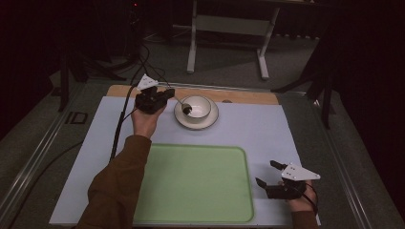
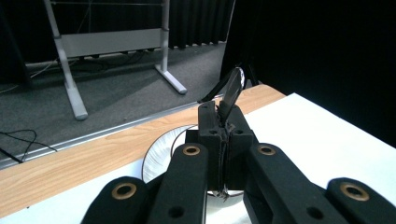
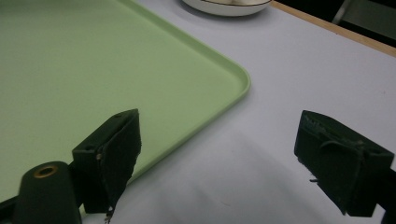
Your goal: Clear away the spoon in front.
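White covering (image 1: 267, 129) lies over a wooden table (image 1: 248, 97), grey carpet beyond. Behind the green tray (image 1: 191, 183), the left gripper (image 1: 165, 94) clamps a spoon (image 1: 181, 102) dipping into the bowl (image 1: 198, 107). Right of the tray, the right gripper (image 1: 267, 174) gapes.

I am working with black grippers over a pale green tray (image 1: 191, 186) lying on a white mat (image 1: 267, 129); the bowl (image 1: 198, 106) and plate (image 1: 210, 121) are showing white, my sleeve (image 1: 119, 186) brown.
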Available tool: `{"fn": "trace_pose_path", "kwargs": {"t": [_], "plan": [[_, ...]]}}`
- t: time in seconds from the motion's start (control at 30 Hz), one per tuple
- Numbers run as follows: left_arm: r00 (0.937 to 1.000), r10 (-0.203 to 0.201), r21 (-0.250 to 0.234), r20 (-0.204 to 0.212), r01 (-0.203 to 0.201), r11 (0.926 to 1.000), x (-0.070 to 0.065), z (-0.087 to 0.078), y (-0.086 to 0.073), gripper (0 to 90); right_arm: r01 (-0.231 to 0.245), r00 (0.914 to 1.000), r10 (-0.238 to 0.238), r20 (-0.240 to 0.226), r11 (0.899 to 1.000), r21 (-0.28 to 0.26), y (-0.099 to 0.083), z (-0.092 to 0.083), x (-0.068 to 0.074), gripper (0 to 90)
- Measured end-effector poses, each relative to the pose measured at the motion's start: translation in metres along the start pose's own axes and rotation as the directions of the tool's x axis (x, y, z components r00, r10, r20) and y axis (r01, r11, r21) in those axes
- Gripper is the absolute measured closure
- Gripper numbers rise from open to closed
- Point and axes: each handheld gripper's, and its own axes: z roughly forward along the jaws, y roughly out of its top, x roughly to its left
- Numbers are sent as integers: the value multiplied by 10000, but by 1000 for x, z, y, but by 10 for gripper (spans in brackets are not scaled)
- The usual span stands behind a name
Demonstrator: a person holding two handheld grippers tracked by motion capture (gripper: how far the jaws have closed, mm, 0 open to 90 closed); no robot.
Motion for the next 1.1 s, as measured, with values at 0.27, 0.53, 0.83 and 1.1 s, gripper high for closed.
{"fn": "trace_pose_path", "kwargs": {"t": [0.27, 0.53, 0.83, 1.1], "plan": [[9997, 212, 275, -107, -209, 9994, 2, -8, 0, 886, -6, 10000, 6, 9, 10000, -15, 0, 0, 0, 144], [9999, 145, 210, 16, -145, 9997, 1, -20, -1, 885, -7, 10000, 7, 16, 10000, -16, 0, 0, 0, 144], [9999, 3, 436, -155, 4, 9990, 9, -38, -9, 885, -4, 10000, 4, 36, 10000, -3, 0, 0, 0, 144], [9993, -296, 579, -218, 308, 9978, 15, -56, -25, 885, -1, 10000, 0, 50, 10000, 14, 0, 0, 0, 144]]}}
